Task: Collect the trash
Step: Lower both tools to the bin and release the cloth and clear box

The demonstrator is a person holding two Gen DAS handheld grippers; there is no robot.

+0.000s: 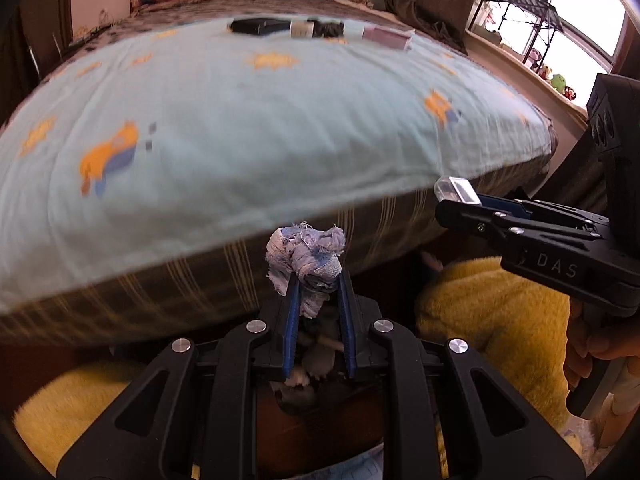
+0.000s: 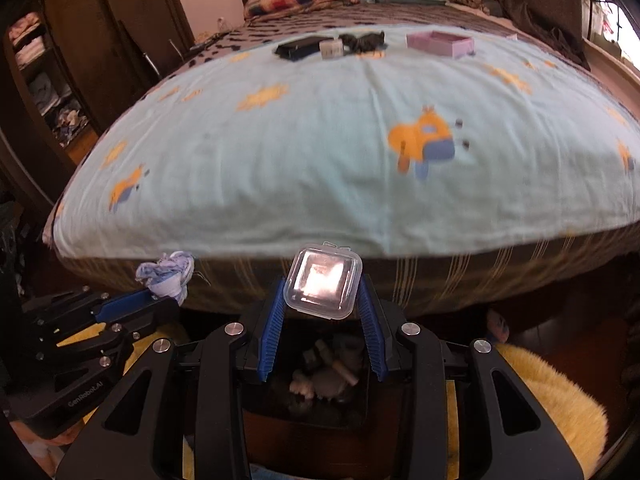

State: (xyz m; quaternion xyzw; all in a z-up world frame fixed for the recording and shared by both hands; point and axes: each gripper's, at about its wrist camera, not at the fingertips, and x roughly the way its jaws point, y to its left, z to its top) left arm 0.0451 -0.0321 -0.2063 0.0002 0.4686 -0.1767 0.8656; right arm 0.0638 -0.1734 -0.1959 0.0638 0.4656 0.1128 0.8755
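Both loads look ready for the drop: the left gripper (image 1: 318, 280) clenches a crumpled pale-blue cloth scrap (image 1: 306, 256), the right gripper (image 2: 322, 298) a small clear plastic case (image 2: 322, 284), above the dark bin (image 2: 320, 384) by the bed (image 2: 320, 152), so next each must release.

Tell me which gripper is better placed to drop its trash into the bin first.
Right, probably. In its own view the right gripper, holding the clear plastic case, sits directly over the dark bin. The left gripper with its cloth wad looks nearly as centred, so the margin is small.
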